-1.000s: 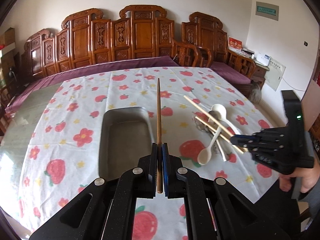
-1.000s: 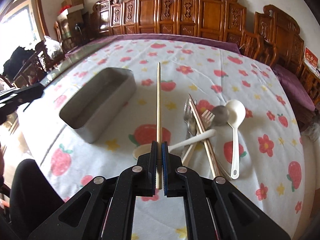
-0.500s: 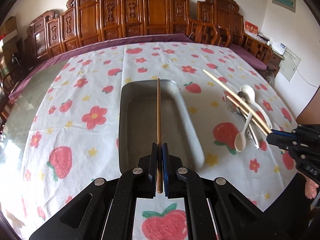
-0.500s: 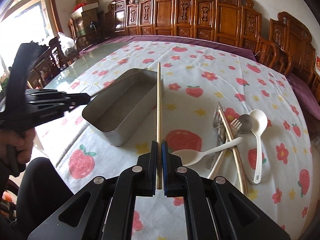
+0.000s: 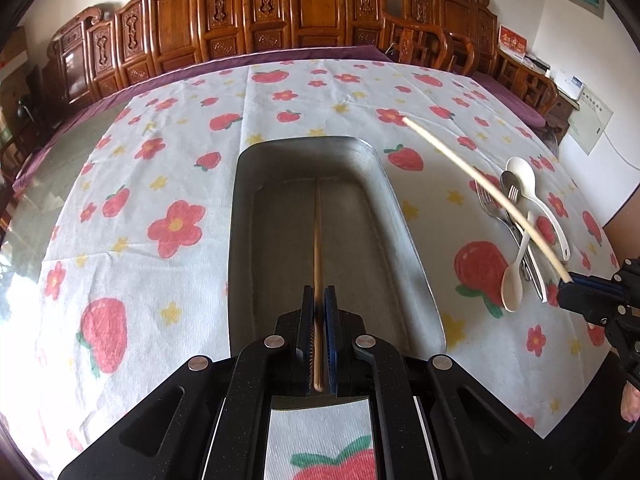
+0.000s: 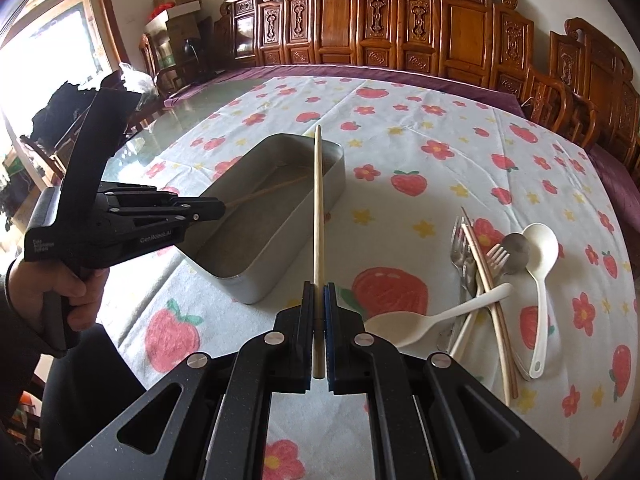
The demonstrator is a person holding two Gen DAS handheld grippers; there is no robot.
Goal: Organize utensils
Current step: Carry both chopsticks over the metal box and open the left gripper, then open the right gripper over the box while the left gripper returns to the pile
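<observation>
My left gripper (image 5: 319,296) is shut on a brown chopstick (image 5: 318,232) that slants down into the grey metal tray (image 5: 404,216), its tip close to the tray floor. From the right wrist view the left gripper (image 6: 222,208) hovers over the tray's left side, and the brown chopstick (image 6: 268,190) reaches inside. My right gripper (image 6: 319,292) is shut on a pale chopstick (image 6: 318,200) that points over the near right wall of the tray (image 6: 280,264). The left wrist view has the right gripper (image 5: 572,280) at its right edge, and the pale chopstick (image 5: 480,176) sticks up and to the left.
A pile of white spoons (image 6: 536,264), metal forks (image 6: 460,248) and chopsticks (image 6: 492,292) lies on the strawberry-print tablecloth (image 6: 420,128) right of the tray. Carved wooden chairs (image 5: 304,12) ring the far side of the table. A person's hand (image 6: 76,292) grips the left handle.
The left gripper has come down and forward, so its brown chopstick now lies inside the tray. The right gripper has drifted left towards the tray with its pale chopstick. Both stay shut.
</observation>
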